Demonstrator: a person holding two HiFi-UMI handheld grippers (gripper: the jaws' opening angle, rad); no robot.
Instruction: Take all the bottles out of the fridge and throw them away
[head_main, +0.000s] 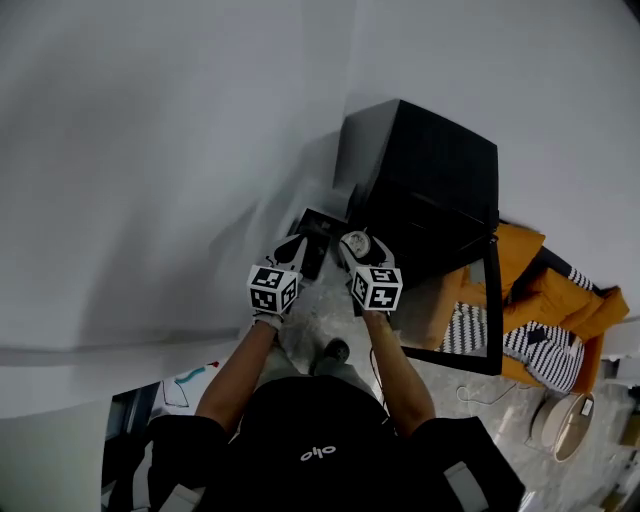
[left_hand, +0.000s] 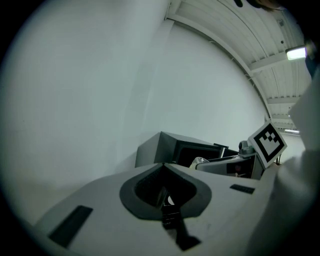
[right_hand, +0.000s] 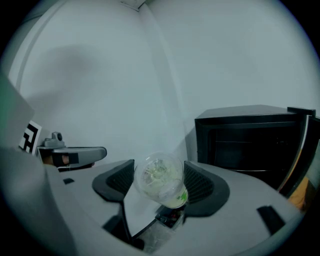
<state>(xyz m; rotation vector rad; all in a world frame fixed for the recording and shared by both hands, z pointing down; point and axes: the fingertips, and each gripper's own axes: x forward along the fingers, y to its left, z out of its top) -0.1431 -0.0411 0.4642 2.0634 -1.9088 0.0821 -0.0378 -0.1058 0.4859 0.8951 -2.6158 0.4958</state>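
We find little writing to read. The person's black top (head_main: 320, 455) carries a small white mark that looks like "oHo", and each gripper's cube shows only black-and-white squares. The clear bottle (right_hand: 160, 181) has a green strip of label at its lower edge, too small for us to read any brand.

The right gripper (right_hand: 159, 174) has its jaws closed on that bottle. The two dark ribbed pads (right_hand: 199, 184) press it from either side, and one round end of it faces the camera. From the head view we see the bottle as a pale disc at the tip of the right gripper, held above the floor just in front of the black fridge (head_main: 430, 190). It is outside the cabinet. The fridge's glass door (head_main: 492, 300) stands open to the right.

The left gripper (left_hand: 164, 167) has its jaws brought together with nothing between them. It hangs just beside the right gripper, on the side away from the fridge.
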